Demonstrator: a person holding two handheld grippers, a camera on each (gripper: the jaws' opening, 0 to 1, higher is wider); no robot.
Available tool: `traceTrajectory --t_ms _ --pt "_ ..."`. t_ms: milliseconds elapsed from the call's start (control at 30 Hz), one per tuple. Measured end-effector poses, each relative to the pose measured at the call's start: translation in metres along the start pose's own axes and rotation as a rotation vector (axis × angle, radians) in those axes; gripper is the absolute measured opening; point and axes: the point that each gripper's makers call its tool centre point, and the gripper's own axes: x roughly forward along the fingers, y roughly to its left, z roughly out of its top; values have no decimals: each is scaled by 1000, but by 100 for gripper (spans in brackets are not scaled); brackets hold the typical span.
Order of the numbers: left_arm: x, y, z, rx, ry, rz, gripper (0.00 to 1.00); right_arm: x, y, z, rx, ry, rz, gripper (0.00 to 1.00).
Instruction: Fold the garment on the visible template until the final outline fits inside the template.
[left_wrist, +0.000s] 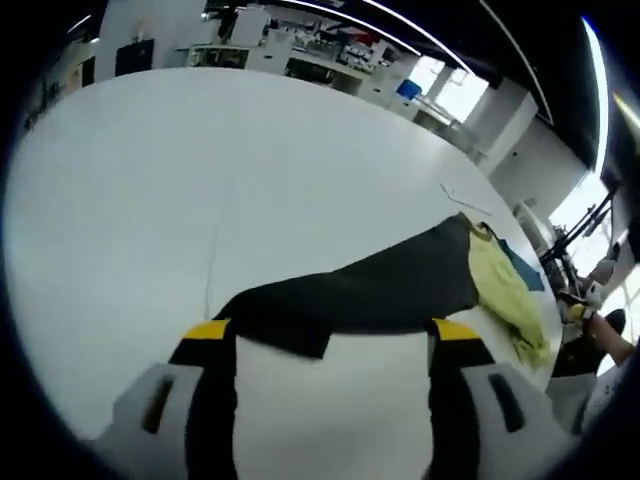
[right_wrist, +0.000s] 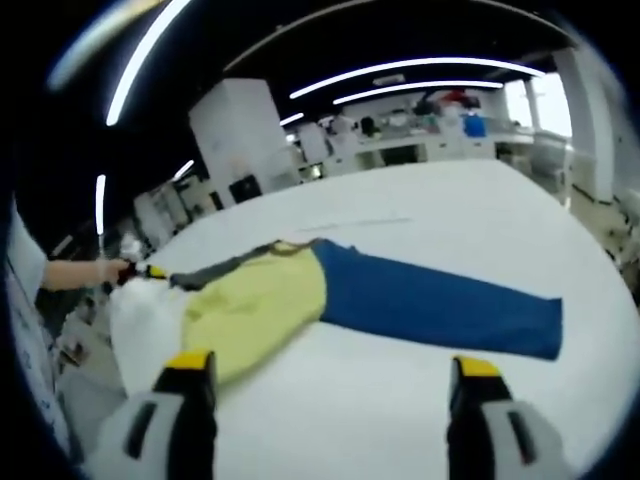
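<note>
Yellow-bodied cloth garment (right_wrist: 255, 310) with one dark grey and one blue sleeve, spread flat on white table (left_wrist: 150, 200); no fold made. Left gripper (left_wrist: 332, 345) spread just short of grey sleeve end; right gripper (right_wrist: 335, 372) spread, near, empty. Template outline not discernible.

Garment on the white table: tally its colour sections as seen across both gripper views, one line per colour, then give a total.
Dark grey fabric sleeve section: 1
Pale yellow fabric body section: 1
Blue fabric sleeve section: 1
Total: 3 colour sections on one garment, lying on the white table.
</note>
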Motion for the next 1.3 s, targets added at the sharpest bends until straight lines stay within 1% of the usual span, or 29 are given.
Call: traceTrajectory --t_ms 67,100,133,167,267,333,367,433,467,600,633,733,800,833,867,900,933,967,1033,1100,1167,1200,1267,1300 --pt "-1 -3 -3 -14 -12 -12 75 0 0 1 2 -2 0 98" --pt "-5 -9 -9 -39 -23 -15 74 -1 0 1 2 -2 -1 98" --pt "-5 -10 -11 -57 -31 -19 73 -1 1 1 3 -2 0 98" --pt "-1 -5 -7 -53 -31 -12 71 -1 1 1 4 -1 1 97" --pt "-2 -3 -14 -72 -40 10 63 -2 1 0 5 -1 1 98" --pt "-1 -3 -17 -92 -44 20 54 -2 2 -1 10 -1 1 97" --pt "0 -1 -18 -90 -45 29 51 -3 2 -1 11 -1 1 97" --pt "2 0 -19 -88 -47 49 46 -3 3 -1 10 -2 1 97" --pt "3 4 -21 -95 -48 68 44 -3 2 -1 10 -4 2 97" --pt "6 11 -18 -126 -73 92 34 -5 0 1 16 -9 0 97" --pt "7 13 -17 -158 -82 110 32 -5 0 1 16 -11 -1 97" --pt "11 23 -15 -210 -99 134 28 -6 -1 1 19 -12 -5 97" --pt "12 28 -14 -274 -113 151 24 -8 -1 1 17 -12 -7 97" --pt "12 24 -17 -298 -118 158 23 -8 -1 1 19 -13 -9 97" --pt "12 27 -17 -295 -123 162 19 -9 -1 1 21 -13 -9 97" --pt "14 31 -16 -320 -125 166 17 -10 -1 1 22 -14 -13 97" --pt "15 29 -16 -329 -124 170 15 -10 -1 0 21 -13 -15 97" --pt "17 25 -15 -342 -124 159 12 -10 -2 0 23 -13 -17 97" --pt "18 26 -16 -335 -119 169 9 -11 -2 -1 27 -13 -19 97" --pt "18 23 -17 -328 -119 171 7 -11 -2 -1 27 -11 -23 97" --pt "17 20 -19 -303 -116 184 6 -11 -2 -2 28 -11 -22 97" --pt "17 22 -21 -289 -104 186 4 -11 -1 -2 30 -12 -20 97" --pt "18 22 -22 -298 -96 182 0 -10 0 -2 31 -10 -19 97" --pt "19 28 -21 -324 -107 181 0 -10 0 -3 28 -8 -19 97"
